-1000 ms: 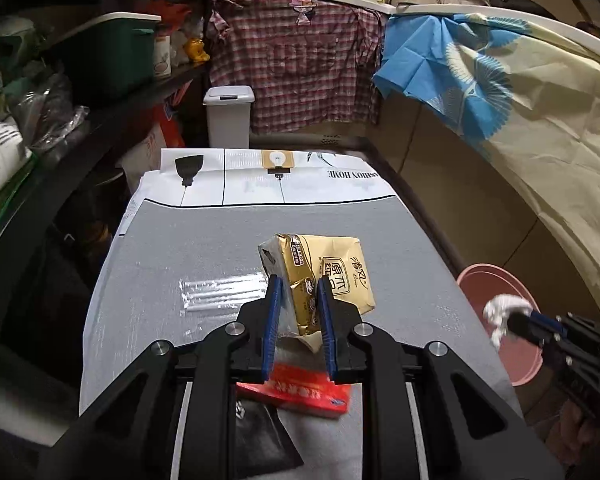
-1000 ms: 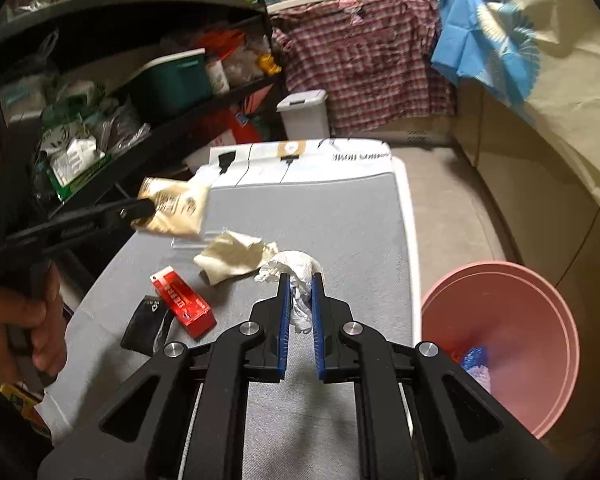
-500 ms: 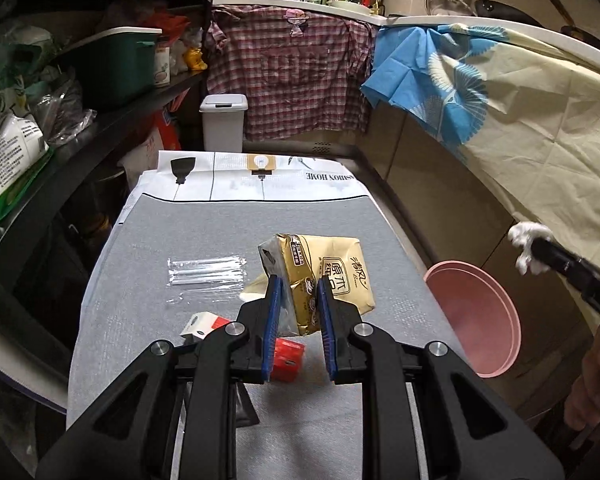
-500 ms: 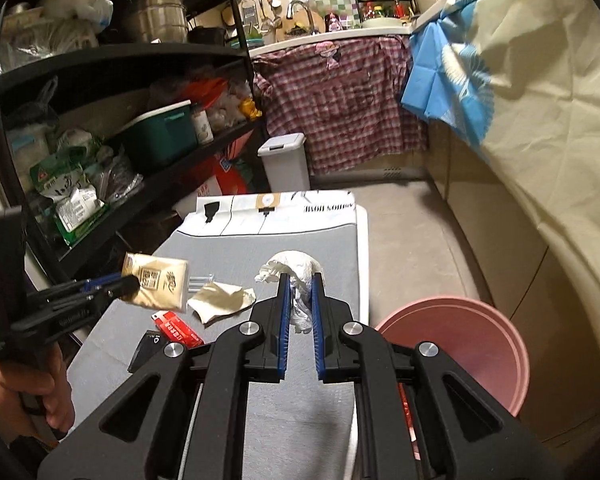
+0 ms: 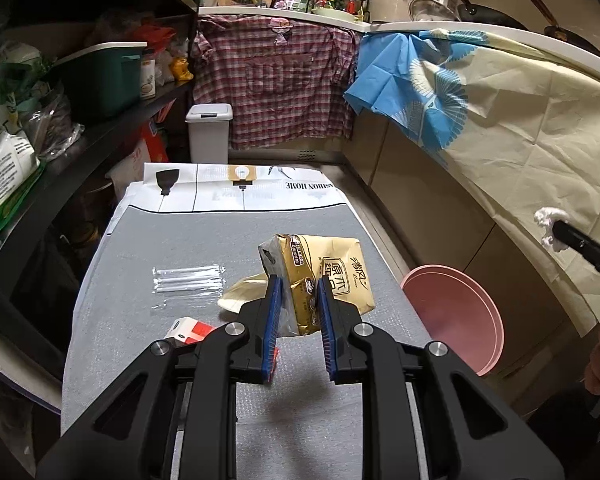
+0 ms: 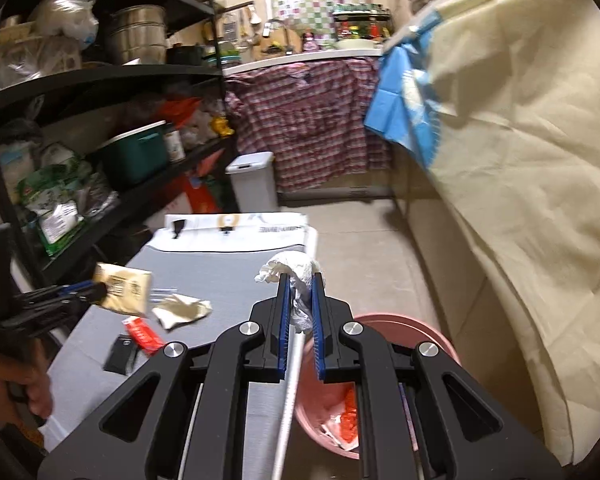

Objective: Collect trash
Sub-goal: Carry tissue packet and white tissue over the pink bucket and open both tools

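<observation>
My left gripper (image 5: 298, 304) is shut on a gold tissue packet (image 5: 324, 276) and holds it above the grey table (image 5: 172, 240). It also shows in the right wrist view (image 6: 122, 290). My right gripper (image 6: 300, 308) is shut on a crumpled white tissue (image 6: 296, 272), held high over the pink bin (image 6: 400, 328) beside the table; the tissue also shows in the left wrist view (image 5: 548, 224). The pink bin (image 5: 452, 312) stands on the floor at the table's right edge and holds some red and white trash.
On the table lie a cream wrapper (image 6: 182, 310), a red box (image 6: 142, 334), a black sachet (image 6: 120, 354) and clear plastic straws (image 5: 188, 278). Black shelves (image 5: 80, 136) run along the left. A white lidded bin (image 5: 209, 132) stands at the far end. Draped cabinets line the right.
Both grippers have risen with their loads. The right gripper has swung right, off the table, to above the pink bin. The left gripper has lifted the packet higher over the table.
</observation>
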Demonstrator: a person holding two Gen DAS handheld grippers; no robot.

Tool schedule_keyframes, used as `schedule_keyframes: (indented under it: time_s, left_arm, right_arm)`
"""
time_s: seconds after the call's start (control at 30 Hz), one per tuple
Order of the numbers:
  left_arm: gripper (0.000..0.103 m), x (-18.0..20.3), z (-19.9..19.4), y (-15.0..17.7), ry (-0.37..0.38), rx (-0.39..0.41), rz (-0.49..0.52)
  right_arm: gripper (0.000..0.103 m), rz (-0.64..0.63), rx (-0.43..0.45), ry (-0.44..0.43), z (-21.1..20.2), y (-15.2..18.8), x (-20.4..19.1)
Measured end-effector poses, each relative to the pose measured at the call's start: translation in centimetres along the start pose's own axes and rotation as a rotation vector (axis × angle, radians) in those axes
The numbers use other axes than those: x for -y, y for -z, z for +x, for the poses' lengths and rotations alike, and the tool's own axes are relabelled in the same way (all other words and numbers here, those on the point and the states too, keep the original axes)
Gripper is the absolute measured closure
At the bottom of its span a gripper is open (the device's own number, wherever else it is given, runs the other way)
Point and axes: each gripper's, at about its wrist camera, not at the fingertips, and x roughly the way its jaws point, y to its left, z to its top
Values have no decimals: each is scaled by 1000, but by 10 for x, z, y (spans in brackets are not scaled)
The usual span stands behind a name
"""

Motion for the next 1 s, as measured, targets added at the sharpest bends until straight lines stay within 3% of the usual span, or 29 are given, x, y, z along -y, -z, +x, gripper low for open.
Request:
schedule_keyframes:
  time_s: [0.4, 1.0]
  left_arm:
    - [84, 22, 9, 3, 19, -19, 32]
    - [84, 79, 21, 13, 97, -52, 120]
  right_arm:
    - [92, 60, -4, 87, 11, 24, 40]
    - [92, 155, -27, 111, 19, 27, 72]
